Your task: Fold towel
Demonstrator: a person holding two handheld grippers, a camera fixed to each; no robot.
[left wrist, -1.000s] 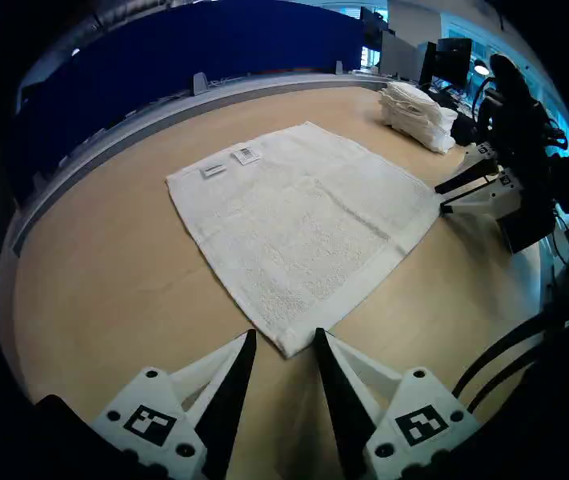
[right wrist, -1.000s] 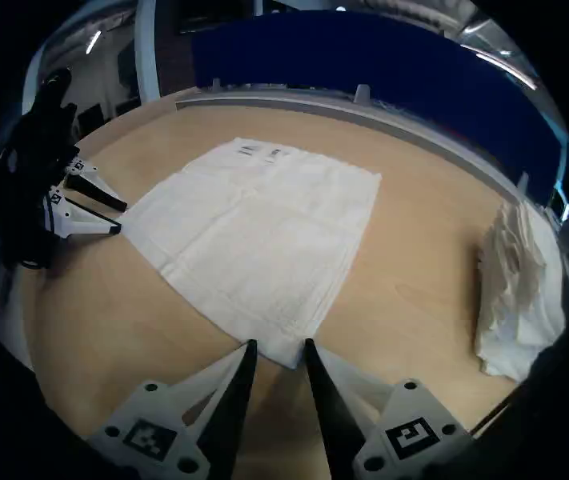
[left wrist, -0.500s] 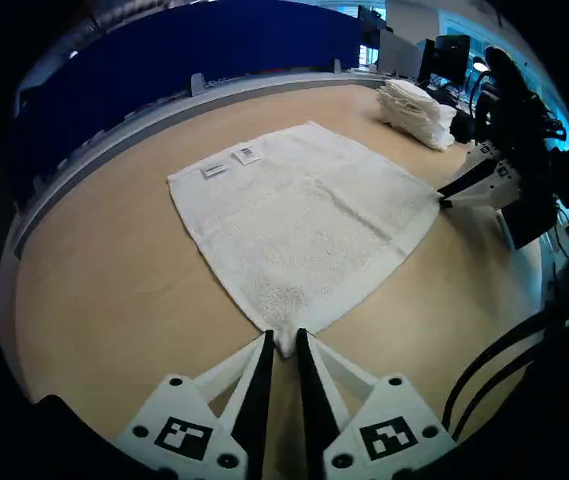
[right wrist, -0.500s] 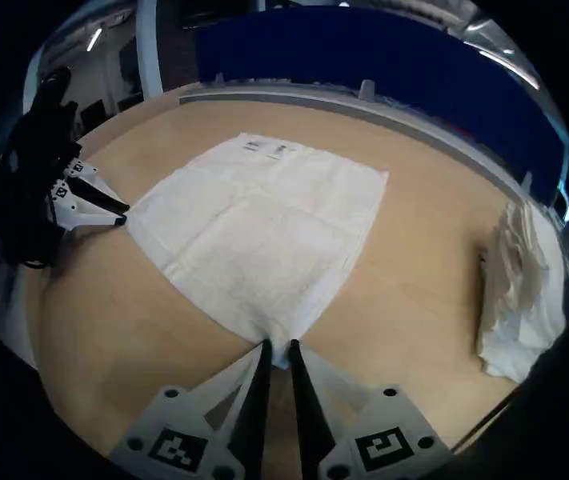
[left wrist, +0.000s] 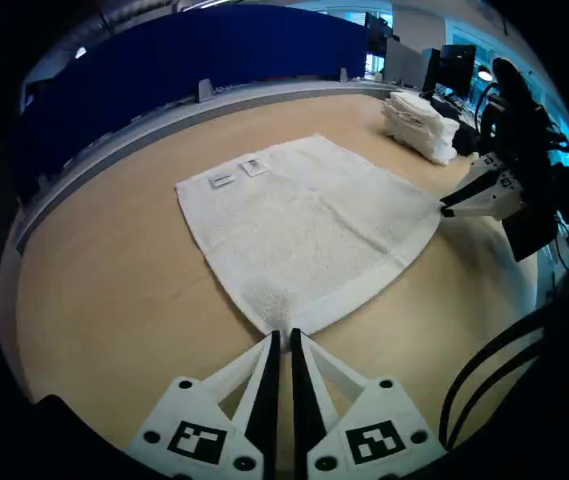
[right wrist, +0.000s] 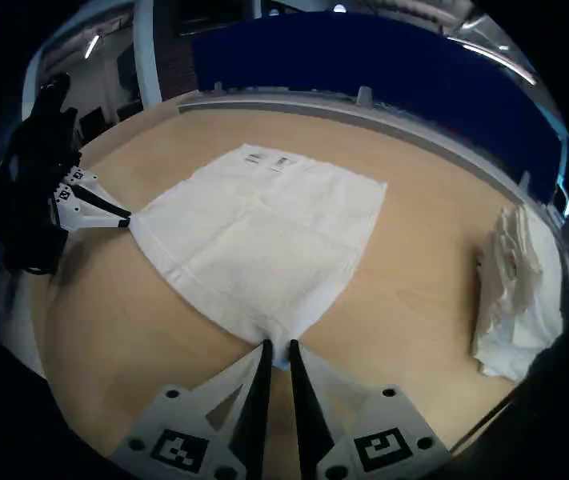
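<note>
Both my claws grip the towel's near corners, ready for the fold.

Closest in, my left claw (left wrist: 284,340) is clenched on one corner of the white towel (left wrist: 308,216), and my right claw (right wrist: 278,348) is clenched on the next corner along the same edge. Holding both should let that edge lift level and, I judge, carry over toward the labels (left wrist: 238,174). The rest lies flat on the table (left wrist: 100,264). Farther off a stack of folded towels (left wrist: 422,126) sits out of the way.
</note>
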